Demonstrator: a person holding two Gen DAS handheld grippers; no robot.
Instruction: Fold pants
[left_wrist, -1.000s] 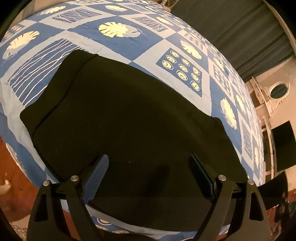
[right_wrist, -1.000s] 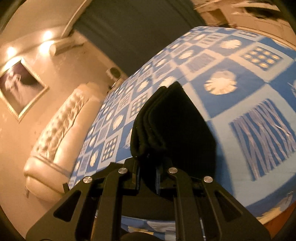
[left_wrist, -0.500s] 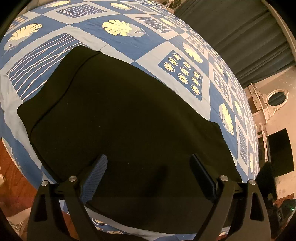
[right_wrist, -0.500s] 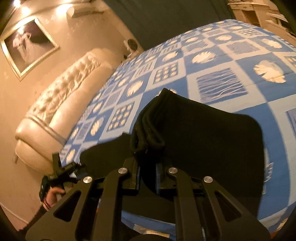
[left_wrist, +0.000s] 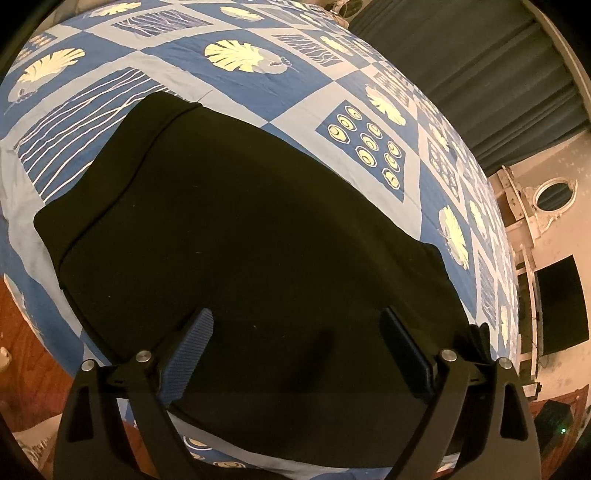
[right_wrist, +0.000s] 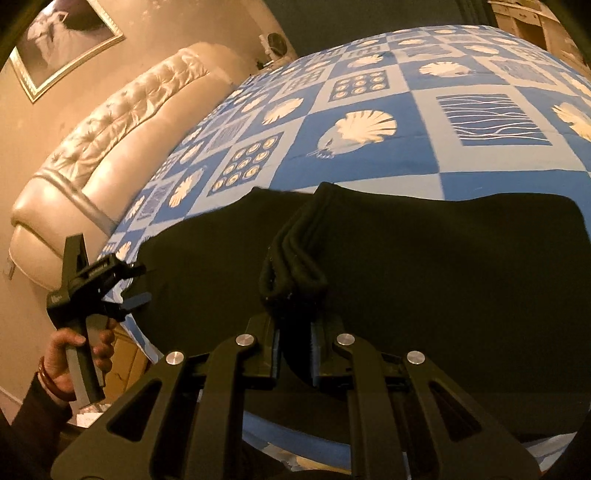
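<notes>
The black pants (left_wrist: 240, 240) lie spread flat on the blue and white patterned bedspread (left_wrist: 258, 92). My left gripper (left_wrist: 295, 347) hovers open just above their near part, with nothing between its fingers. In the right wrist view my right gripper (right_wrist: 293, 354) is shut on a bunched, layered edge of the pants (right_wrist: 291, 269), which it holds over the flat part of the garment (right_wrist: 443, 266). The left gripper (right_wrist: 136, 284) also shows there at the left, held by a person's hand (right_wrist: 70, 350), its open fingers at the pants' left edge.
A cream tufted headboard (right_wrist: 118, 122) runs along the far left of the bed, with a framed picture (right_wrist: 62, 33) on the wall above. Dark curtains (left_wrist: 480, 74) hang beyond the bed. Wooden floor (left_wrist: 22, 332) shows past the near bed edge.
My right gripper has carried the bunched pants edge across over the flat part of the garment and lower, and the left gripper has come into its view. The left gripper has stayed put, open.
</notes>
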